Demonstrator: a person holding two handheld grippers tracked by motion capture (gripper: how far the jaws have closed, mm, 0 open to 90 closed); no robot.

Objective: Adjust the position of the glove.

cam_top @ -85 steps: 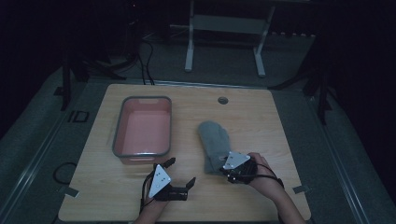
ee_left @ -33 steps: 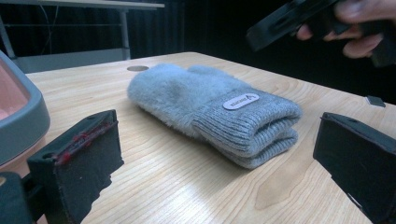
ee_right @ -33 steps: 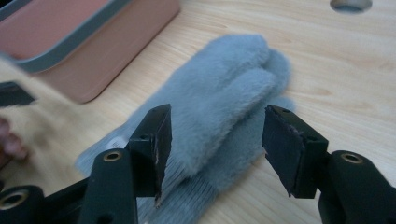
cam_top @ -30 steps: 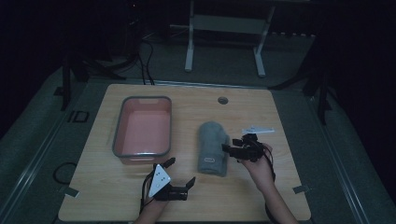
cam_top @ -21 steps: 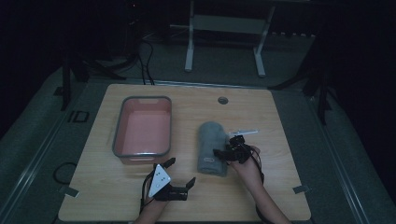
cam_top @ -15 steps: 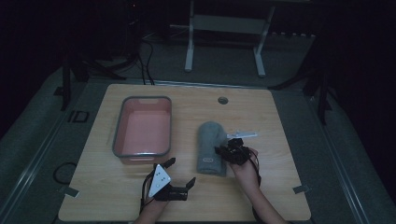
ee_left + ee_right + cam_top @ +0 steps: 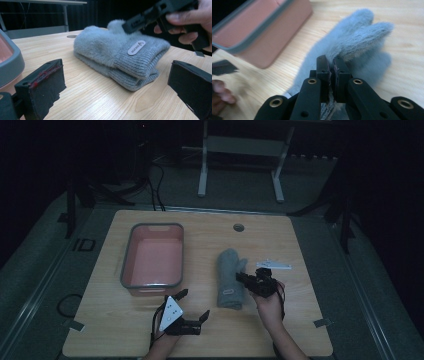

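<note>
The fuzzy grey knitted mitten (image 7: 230,278) lies mid-table, right of the pink plastic tub (image 7: 153,255). I've got my right gripper (image 7: 242,278) pinched tight on its fluffy thumb; my left gripper (image 7: 192,307) rests nearby on the table, jaws wide apart.

A light wooden table (image 7: 300,245) carries two things — a pink tub (image 7: 152,261) and a grey mitten (image 7: 229,277).

On the table (image 7: 210,227) a tray (image 7: 152,257) lies left of centre, with a mitten (image 7: 229,277) to its right. The right hand-held gripper (image 7: 246,280) sits at the mitten's right edge. The left hand-held gripper (image 7: 192,312) rests near the tray's near end, left of the mitten.
</note>
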